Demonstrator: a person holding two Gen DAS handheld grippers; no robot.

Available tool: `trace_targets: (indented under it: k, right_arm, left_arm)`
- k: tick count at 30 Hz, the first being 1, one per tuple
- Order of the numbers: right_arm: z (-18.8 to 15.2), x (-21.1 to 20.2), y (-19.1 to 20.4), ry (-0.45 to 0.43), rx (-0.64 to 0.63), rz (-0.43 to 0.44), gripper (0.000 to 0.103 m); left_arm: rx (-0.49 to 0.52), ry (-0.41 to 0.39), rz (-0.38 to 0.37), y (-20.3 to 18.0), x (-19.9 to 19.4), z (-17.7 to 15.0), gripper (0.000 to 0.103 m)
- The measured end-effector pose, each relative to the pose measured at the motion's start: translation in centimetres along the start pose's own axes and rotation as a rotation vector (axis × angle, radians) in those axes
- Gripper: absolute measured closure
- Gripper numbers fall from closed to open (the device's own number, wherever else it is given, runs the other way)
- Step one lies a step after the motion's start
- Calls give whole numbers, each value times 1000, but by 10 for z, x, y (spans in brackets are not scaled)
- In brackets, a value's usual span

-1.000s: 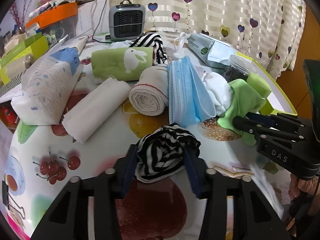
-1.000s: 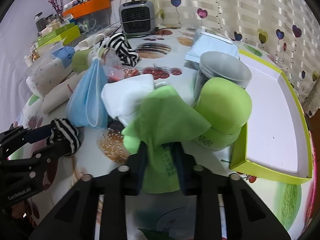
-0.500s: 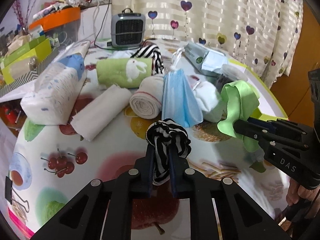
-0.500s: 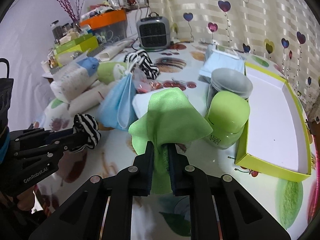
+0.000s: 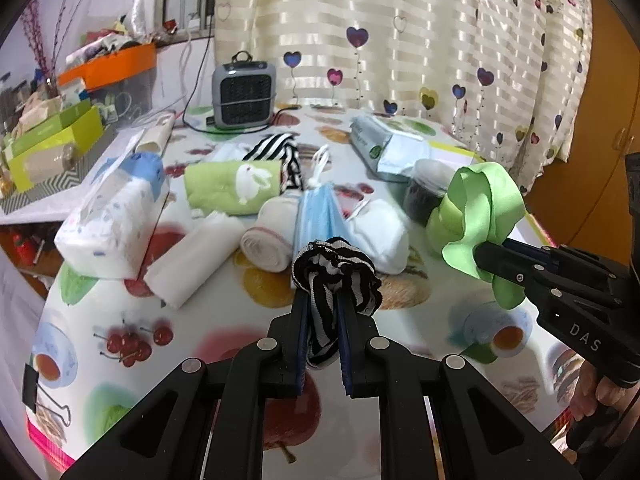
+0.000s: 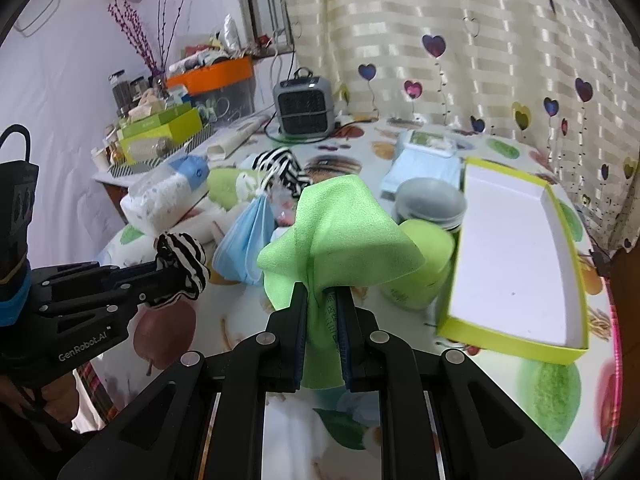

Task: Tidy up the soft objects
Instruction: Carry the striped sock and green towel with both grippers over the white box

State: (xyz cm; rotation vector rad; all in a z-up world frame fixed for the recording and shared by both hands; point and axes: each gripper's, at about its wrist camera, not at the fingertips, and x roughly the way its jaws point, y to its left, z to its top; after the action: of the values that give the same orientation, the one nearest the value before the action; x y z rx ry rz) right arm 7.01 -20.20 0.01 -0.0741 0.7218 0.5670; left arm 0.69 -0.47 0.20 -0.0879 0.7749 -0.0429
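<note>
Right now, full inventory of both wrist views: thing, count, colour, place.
striped cloth: 1, black and white, held off the table in the left tool
green cloth: 1, light green, held up in the right tool
striped cloth at back: 1, black and white, behind the rabbit towel
rabbit towel: 1, green, mid table
face masks: 1 bundle, blue, centre
rolled towels: 2, white, front left of centre
folded white cloth: 1, right of the masks
tissue pack: 1, white and blue, left
jars: 2, grey lid and green lid, beside the tray
tray: 1, lime rim, white inside, right
heater: 1, grey, back
left tool: 1, black, shut
right tool: 1, black, shut
</note>
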Motion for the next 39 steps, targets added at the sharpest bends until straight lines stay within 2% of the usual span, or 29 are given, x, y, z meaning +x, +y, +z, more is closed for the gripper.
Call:
trace_targets:
  k: [11,21,39]
  right_arm:
    - [8,-19,-35,-49,51,-59,89]
    - [11,-25,-84,-64,132,-137,89]
    - [4,3,-154,16,230,-218,88]
  left_arm:
    - [49,-34,-59,-29,5,25,90]
    - [97,-45,-128,-63,22,49,90]
    - [208,-17,-259,-139,67,78,90]
